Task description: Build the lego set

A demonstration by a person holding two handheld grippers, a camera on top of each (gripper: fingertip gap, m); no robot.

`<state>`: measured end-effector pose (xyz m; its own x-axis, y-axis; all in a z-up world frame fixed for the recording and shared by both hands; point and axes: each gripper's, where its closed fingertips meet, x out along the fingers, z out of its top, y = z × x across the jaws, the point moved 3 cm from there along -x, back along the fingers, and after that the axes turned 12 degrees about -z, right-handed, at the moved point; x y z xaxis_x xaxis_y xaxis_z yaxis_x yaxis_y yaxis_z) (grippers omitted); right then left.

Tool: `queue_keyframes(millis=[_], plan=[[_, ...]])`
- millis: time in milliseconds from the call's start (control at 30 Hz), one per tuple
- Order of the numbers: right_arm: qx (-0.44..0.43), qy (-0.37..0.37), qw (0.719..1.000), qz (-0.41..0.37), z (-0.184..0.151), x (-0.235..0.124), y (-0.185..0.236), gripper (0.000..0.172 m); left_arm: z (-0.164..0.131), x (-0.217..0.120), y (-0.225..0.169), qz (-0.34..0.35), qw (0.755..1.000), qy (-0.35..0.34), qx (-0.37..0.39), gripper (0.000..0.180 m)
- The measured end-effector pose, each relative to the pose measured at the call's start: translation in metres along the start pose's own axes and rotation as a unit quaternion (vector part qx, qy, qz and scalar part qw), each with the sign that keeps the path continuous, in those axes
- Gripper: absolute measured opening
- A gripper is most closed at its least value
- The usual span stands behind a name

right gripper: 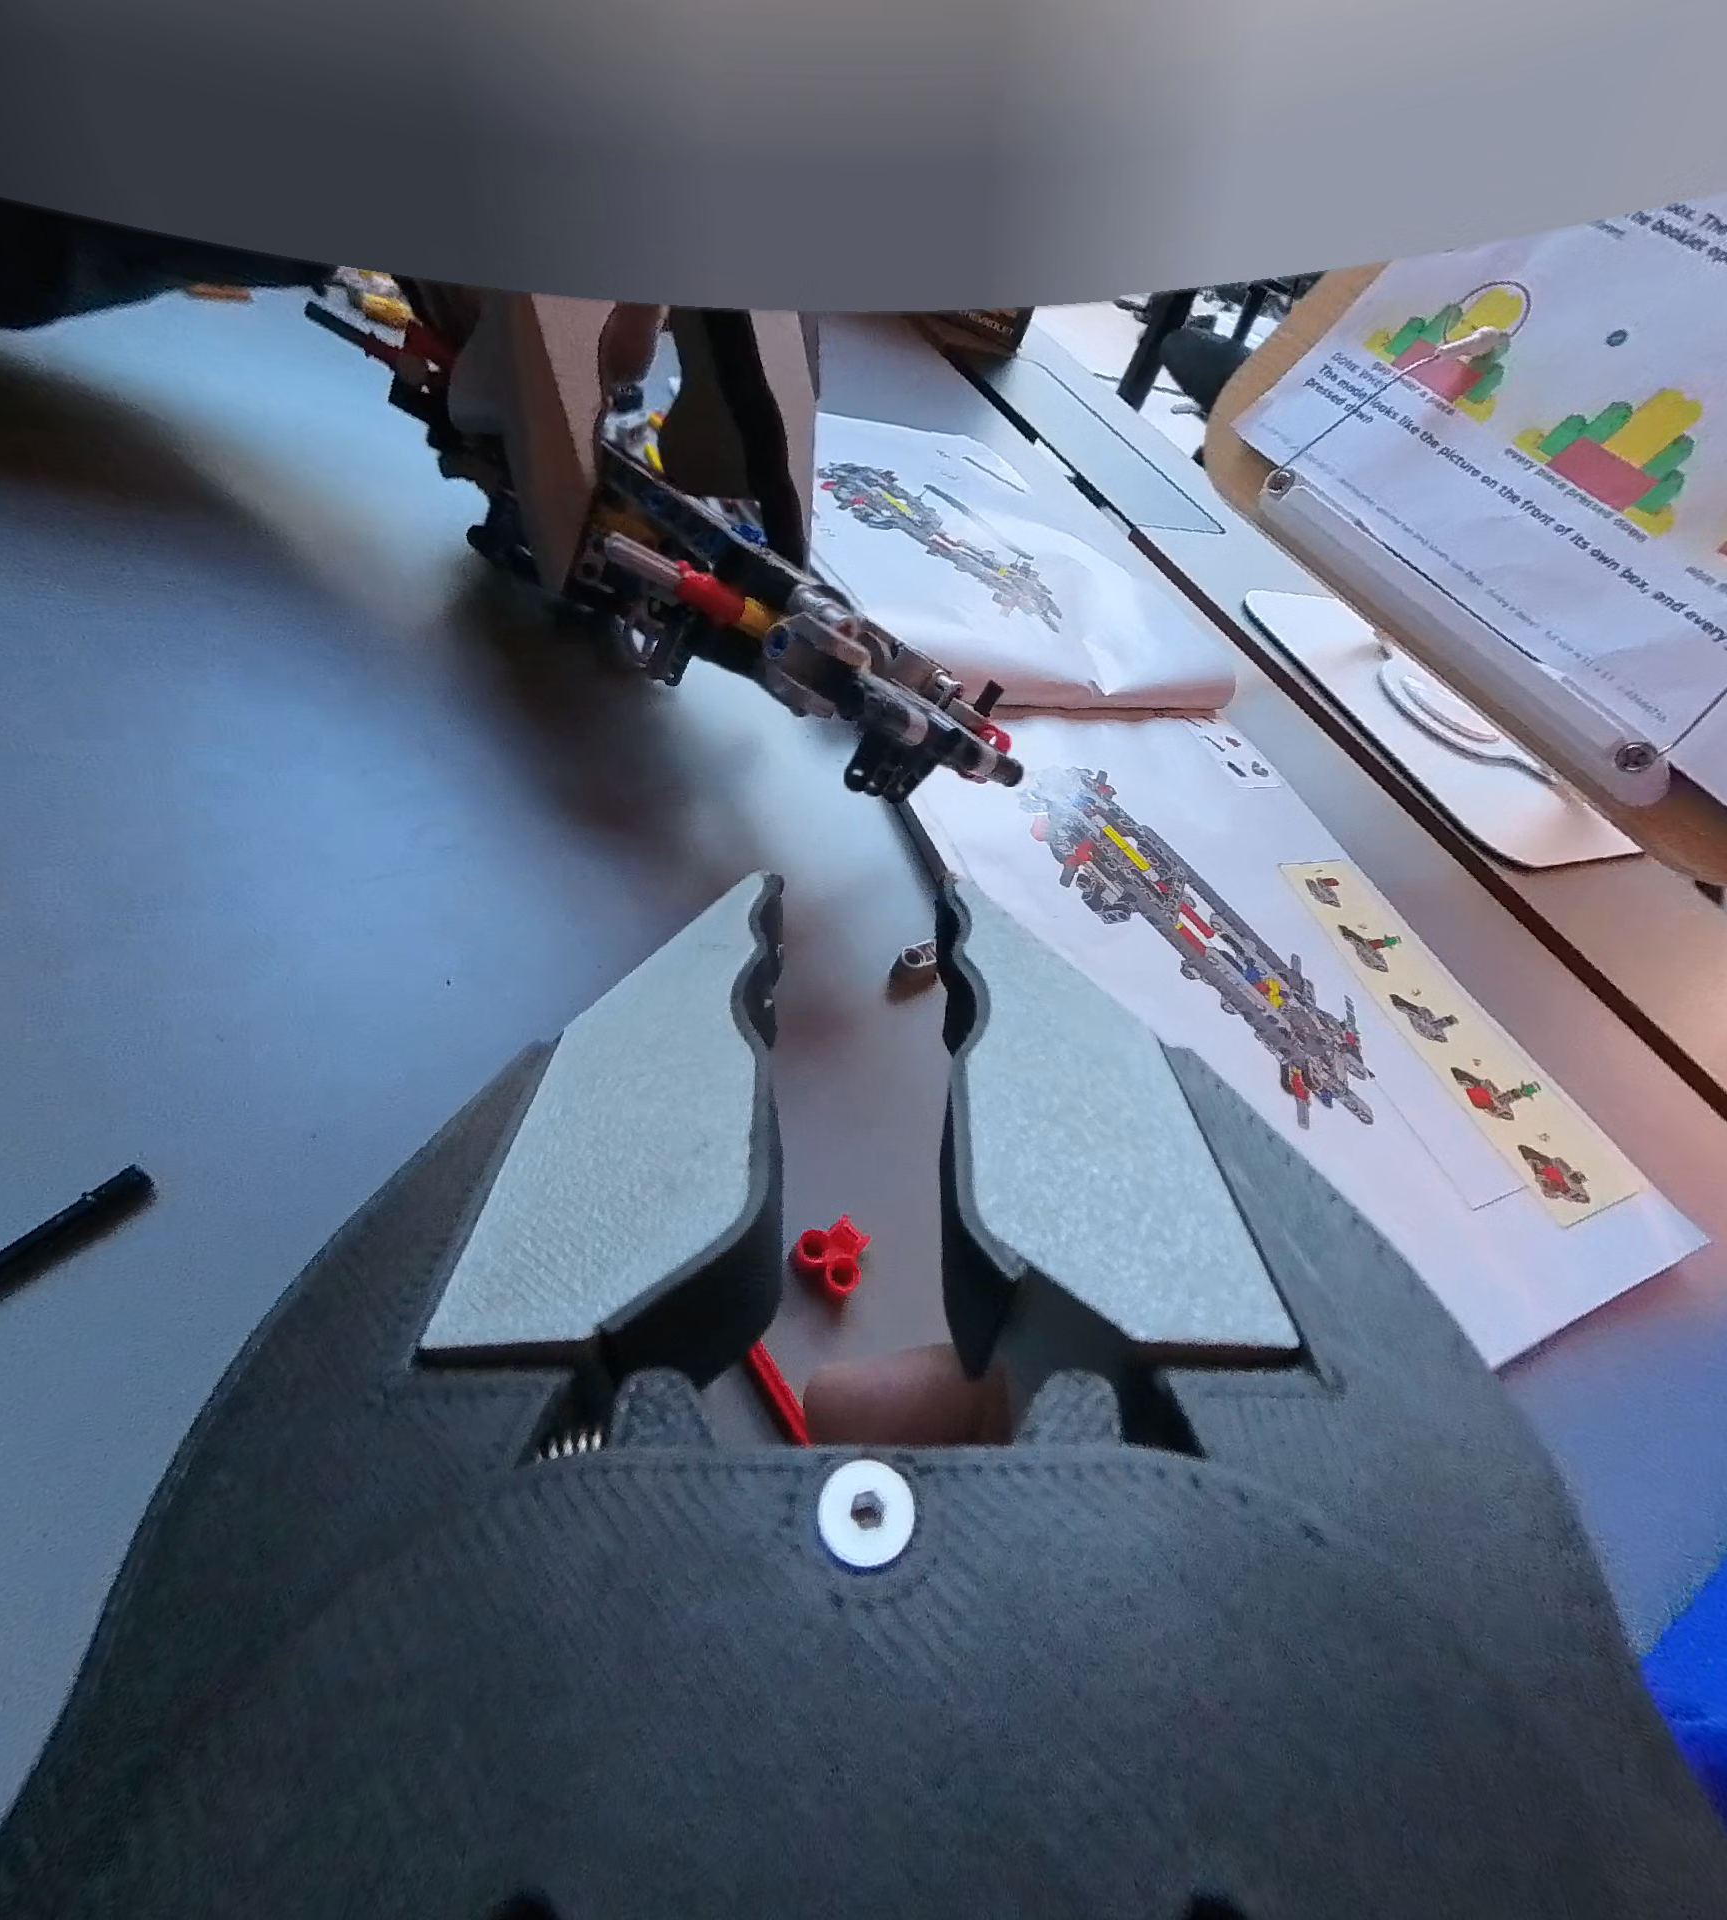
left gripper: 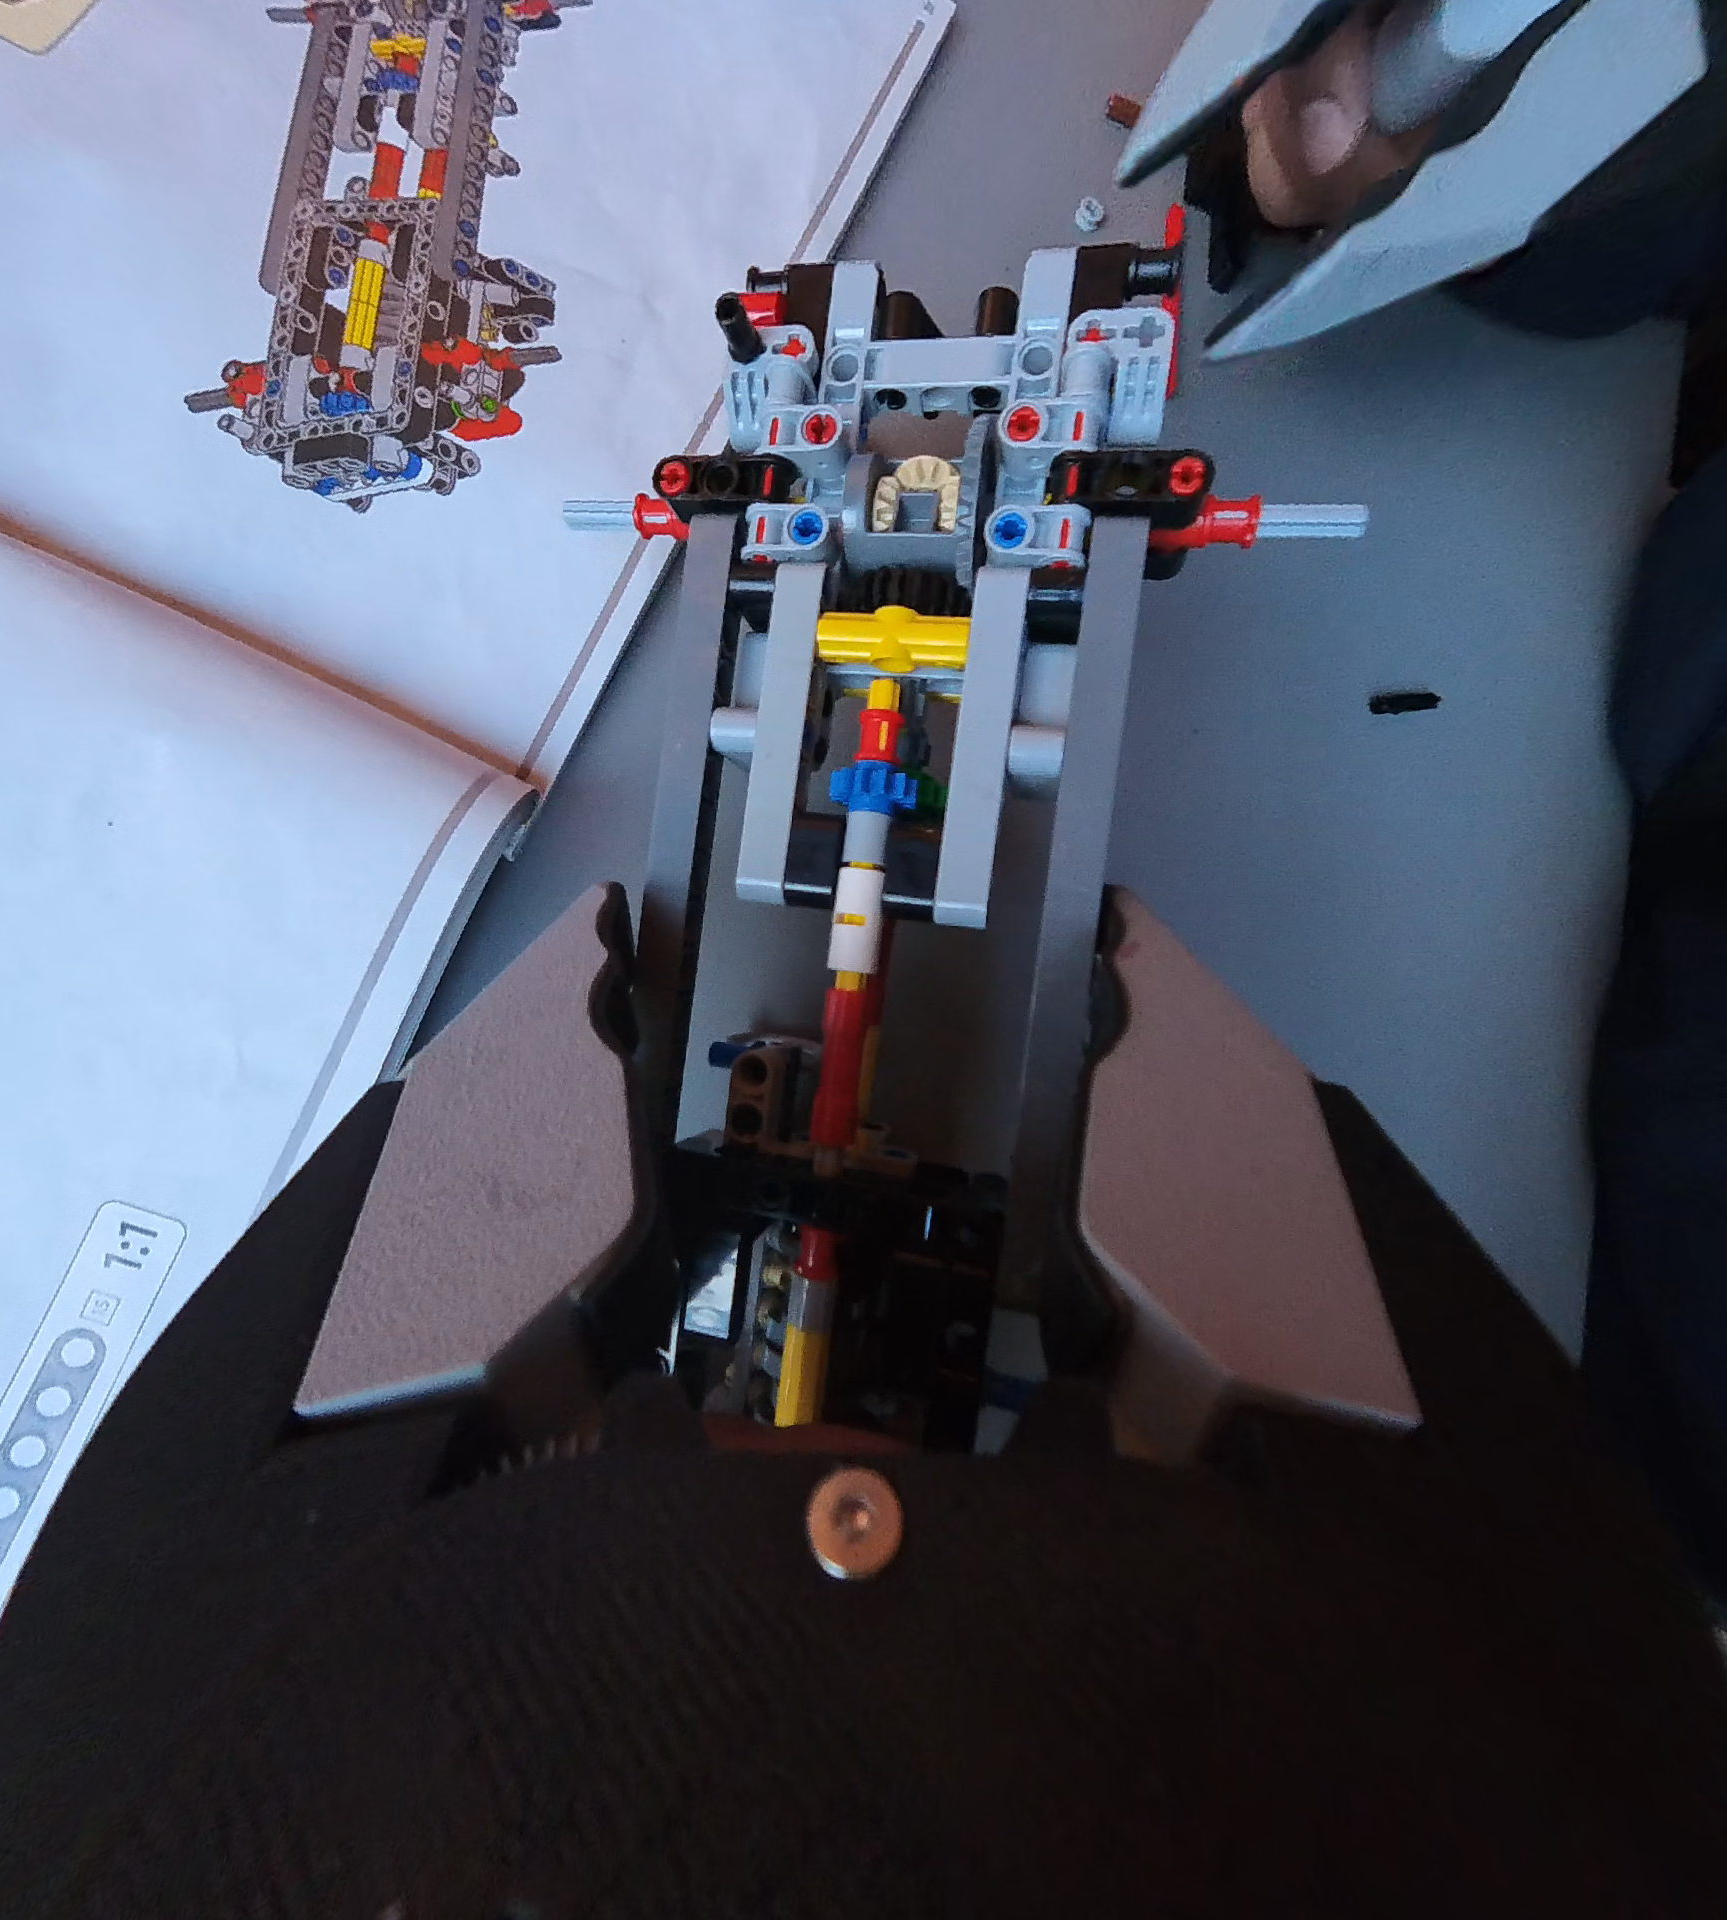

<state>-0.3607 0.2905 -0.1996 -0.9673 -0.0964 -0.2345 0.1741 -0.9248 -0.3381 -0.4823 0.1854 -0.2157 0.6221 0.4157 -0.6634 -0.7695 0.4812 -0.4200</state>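
grippers | black printed shells | grey fingers (wavy-edged) | one silver screw

My grey table carries an open instruction booklet, a black axle, a small red connector, a grey pin and the brick chassis resting beside the booklet.

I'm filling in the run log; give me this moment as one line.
left gripper: shut on brick-built chassis | right gripper: open, above grey table near small grey connector
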Motion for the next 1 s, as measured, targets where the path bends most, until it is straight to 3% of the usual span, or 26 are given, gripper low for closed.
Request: queue_keyframes(millis=[400, 733, 1000], plan=[[-0.029, 0.006, 1.0, 0.001, -0.002, 0.002, 0.008, 0.026, 0.0, 0.001, -0.001, 0.011, 1.0, -0.002, 0.006, 0.086], [0.0, -0.009, 1.0, 0.001, 0.002, 0.0, 0.003, 0.024, 0.0, 0.004, -0.003, 0.03, 0.999, 0.005, 0.016, 0.086], [0.037, -0.06, 0.997, -0.029, 0.019, -0.013, -0.016, 0.023, 0.005, 0.012, -0.002, 0.092, 0.994, 0.028, 0.045, 0.086]])
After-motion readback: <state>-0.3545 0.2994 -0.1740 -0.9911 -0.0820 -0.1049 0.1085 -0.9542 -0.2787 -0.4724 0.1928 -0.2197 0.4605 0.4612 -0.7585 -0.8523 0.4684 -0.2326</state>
